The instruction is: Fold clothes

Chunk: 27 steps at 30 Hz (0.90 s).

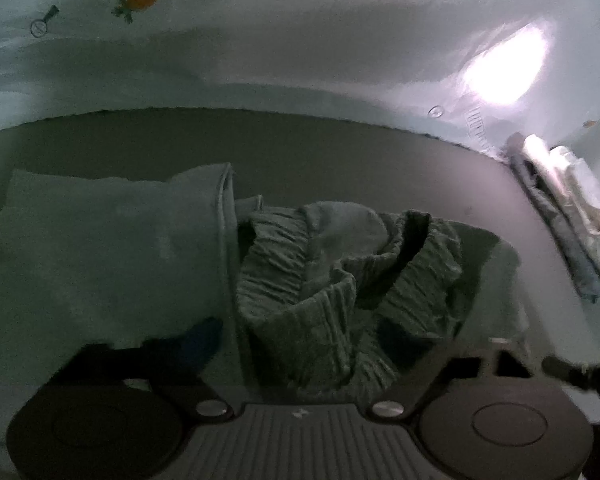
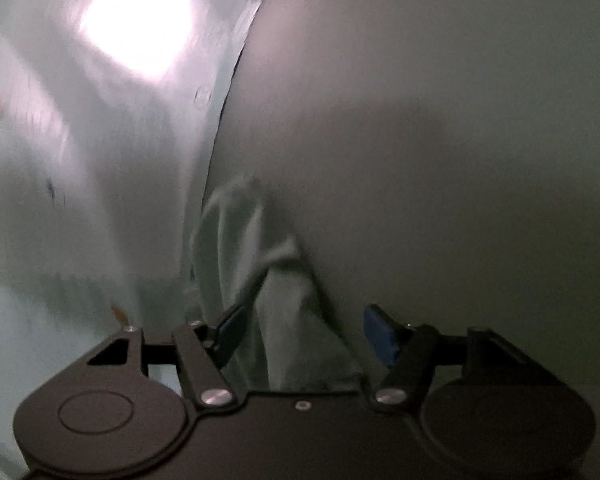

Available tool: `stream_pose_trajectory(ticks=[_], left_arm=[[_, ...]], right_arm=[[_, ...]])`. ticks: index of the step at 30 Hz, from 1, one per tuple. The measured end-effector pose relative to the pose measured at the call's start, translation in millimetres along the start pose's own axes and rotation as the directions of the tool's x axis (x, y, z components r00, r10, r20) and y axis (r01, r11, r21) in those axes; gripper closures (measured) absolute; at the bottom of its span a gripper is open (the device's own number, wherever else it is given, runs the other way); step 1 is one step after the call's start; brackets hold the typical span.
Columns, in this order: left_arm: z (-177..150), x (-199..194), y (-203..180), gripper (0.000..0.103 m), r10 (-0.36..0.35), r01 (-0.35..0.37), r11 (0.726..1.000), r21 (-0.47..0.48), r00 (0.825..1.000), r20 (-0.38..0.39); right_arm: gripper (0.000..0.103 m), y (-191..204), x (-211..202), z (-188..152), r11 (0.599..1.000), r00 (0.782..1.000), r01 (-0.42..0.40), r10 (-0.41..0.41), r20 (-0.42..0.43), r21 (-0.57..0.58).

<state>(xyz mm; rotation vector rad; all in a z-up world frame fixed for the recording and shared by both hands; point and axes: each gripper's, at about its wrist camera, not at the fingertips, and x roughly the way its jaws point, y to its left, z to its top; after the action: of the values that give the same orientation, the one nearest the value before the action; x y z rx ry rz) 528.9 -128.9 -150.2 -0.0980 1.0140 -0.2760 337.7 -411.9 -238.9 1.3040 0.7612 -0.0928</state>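
The green shorts are lying crumpled on the grey mat, with the gathered waistband bunched toward the left hand-held gripper and one leg panel lying flatter on the left side. That gripper's blue pad is showing on the left against the flat panel, while its other finger is hidden by cloth and blur, so I cannot tell whether it is pinching anything.

In the right wrist view, the right hand-held gripper is standing with its fingers apart, and a ridge of pale green cloth is running up between the blue pads without either pad visibly pressing on it.

The likely trouble is a grab that is catching several layers of the bunched waistband at once, which would be dragging the whole heap instead of spreading it. With the right jaws loose around the ridge, the cloth could also be slipping out if lifted. A stack of folded clothes is sitting at the mat's far right edge, near enough to be disturbed by a wide pull. Blur is suggesting quick motion.
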Motion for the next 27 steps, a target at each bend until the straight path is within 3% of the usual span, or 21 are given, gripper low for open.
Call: stream_pose_trajectory(ticks=[1,2,3,6,8,12,14,15,16,17,18,21,24,27], left_arm=[[0,4,-2,0.074,0.013,-0.013,1.000,-0.007,1.000,-0.006],[-1,4,-2,0.084,0.019,-0.019,1.000,-0.019,1.000,0.001],[-1,1,0,0.086,0.021,-0.020,0.999,-0.035,1.000,0.016],[-5,-25,8,0.089,-0.016,0.024,0.995,-0.102,0.997,0.078],[-14,-40,21,0.089,-0.041,0.055,0.986,-0.158,0.995,0.088],[-37,-22,43,0.087,-0.023,0.018,0.970,-0.243,1.000,-0.015],[-43,-17,46,0.078,-0.014,0.006,0.966,-0.257,0.999,-0.031],[-43,-21,45,0.076,-0.016,0.011,0.968,-0.250,1.000,-0.016],[-41,-27,44,0.067,-0.012,0.012,0.973,-0.231,1.000,0.001],[-38,-34,42,0.060,0.005,-0.001,0.979,-0.205,1.000,0.020],[-34,-41,41,0.058,0.033,-0.025,0.983,-0.182,0.998,0.045],[-23,-59,38,0.057,0.082,-0.065,0.988,-0.141,0.990,0.118],[-11,-67,28,0.057,0.041,-0.032,0.998,-0.053,0.985,0.167],[-5,-55,4,0.057,0.011,-0.027,0.995,0.096,0.987,0.159]], right_arm=[[0.060,4,5,-4,0.999,1.000,0.005,-0.005,-0.021,-0.041],[0.074,8,6,-8,0.997,0.999,0.022,-0.024,-0.024,-0.079],[0.090,12,6,-12,0.992,0.999,0.044,-0.047,-0.020,-0.115],[0.093,18,-10,-12,0.990,1.000,0.016,-0.014,0.016,-0.142],[0.093,17,-27,-11,0.986,0.999,0.019,-0.013,0.039,-0.166],[0.092,2,-14,-14,0.987,0.996,0.089,-0.093,-0.019,-0.135],[0.089,-3,-2,-13,0.988,0.993,0.111,-0.116,-0.036,-0.105],[0.080,0,-3,-9,0.988,0.992,0.114,-0.118,-0.036,-0.104],[0.069,3,-8,-7,0.985,0.992,0.121,-0.126,-0.028,-0.120],[0.064,6,-16,-8,0.980,0.991,0.133,-0.135,-0.004,-0.148],[0.058,7,-23,-7,0.977,0.991,0.137,-0.135,0.020,-0.165],[0.056,5,-35,-2,0.978,0.992,0.123,-0.114,0.060,-0.169],[0.053,14,-31,1,0.983,0.993,0.106,-0.097,0.072,-0.151],[0.053,10,-34,-2,0.986,0.993,0.110,-0.104,0.054,-0.126]])
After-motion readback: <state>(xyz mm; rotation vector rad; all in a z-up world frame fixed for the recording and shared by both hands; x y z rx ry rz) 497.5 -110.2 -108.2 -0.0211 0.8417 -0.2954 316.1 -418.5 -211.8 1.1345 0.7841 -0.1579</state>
